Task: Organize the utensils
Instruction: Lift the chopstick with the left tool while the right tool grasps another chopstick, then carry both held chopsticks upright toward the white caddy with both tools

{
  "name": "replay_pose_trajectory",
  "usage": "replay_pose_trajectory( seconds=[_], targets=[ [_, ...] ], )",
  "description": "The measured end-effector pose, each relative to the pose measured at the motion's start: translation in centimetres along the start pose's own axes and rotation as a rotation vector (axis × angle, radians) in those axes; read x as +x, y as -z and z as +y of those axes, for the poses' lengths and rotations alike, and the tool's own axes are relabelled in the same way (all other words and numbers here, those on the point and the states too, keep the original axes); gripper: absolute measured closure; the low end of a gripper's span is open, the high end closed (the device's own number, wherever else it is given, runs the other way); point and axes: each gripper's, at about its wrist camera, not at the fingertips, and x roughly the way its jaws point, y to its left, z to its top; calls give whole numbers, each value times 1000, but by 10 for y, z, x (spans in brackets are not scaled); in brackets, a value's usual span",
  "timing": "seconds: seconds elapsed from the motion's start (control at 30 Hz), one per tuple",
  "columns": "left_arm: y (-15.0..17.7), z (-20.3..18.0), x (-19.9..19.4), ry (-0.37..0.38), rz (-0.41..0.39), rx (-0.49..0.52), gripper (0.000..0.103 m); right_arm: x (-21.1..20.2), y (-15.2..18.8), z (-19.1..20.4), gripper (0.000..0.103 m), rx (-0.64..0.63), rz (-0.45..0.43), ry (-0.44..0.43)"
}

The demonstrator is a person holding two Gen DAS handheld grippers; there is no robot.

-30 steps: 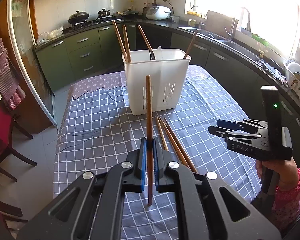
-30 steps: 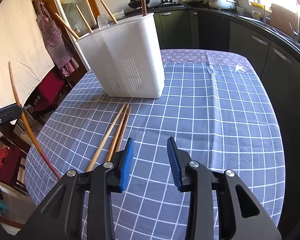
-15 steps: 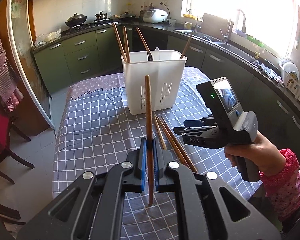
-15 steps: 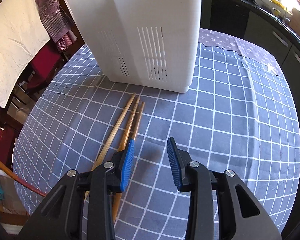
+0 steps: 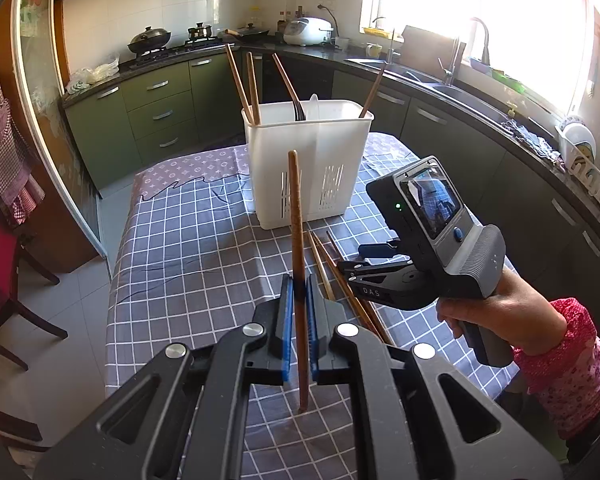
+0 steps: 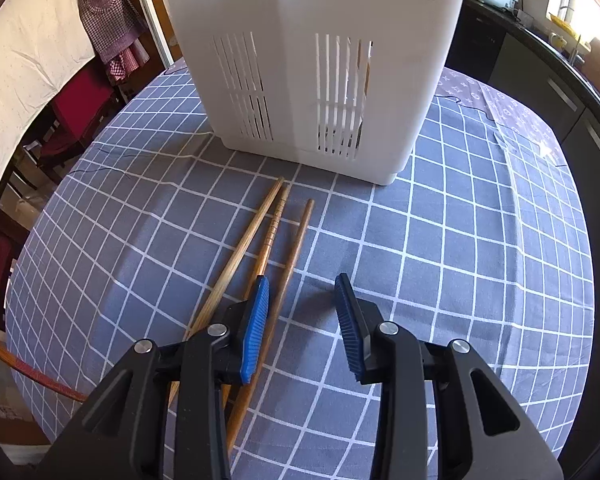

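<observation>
While one chopstick [image 5: 298,264] is kept clamped upright in the left gripper [image 5: 299,312], the white holder [image 5: 308,160] waits behind. The right gripper [image 6: 302,320], jaws apart, has been lowered over three chopsticks [image 6: 268,240] lying on the tablecloth [image 6: 460,260]; a pickup seems next.

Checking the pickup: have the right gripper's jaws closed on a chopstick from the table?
No: the right gripper has its jaws apart above the three chopsticks lying on the tablecloth.

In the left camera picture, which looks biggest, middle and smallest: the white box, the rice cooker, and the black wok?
1. White box, by far the biggest; it is also nearest.
2. Rice cooker.
3. Black wok, only slightly smaller, so 2 and 3 are nearly alike.
</observation>
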Motion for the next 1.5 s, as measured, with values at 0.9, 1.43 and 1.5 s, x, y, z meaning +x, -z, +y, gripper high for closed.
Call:
replay_pose_trajectory(
  seconds=[0.9, 1.43, 1.5],
  targets=[
    [0, 6, -4, -3, -7, 9, 96, -87, 3, -9, 97, 51, -218, -79],
    [2, 5, -9, -6, -16, 15, 96, -207, 96, -32, 97, 114, -476, -114],
    [2, 5, -11, -5, -20, 16, 96, -215, 104, -32, 97, 115, -487, -113]
  ],
)
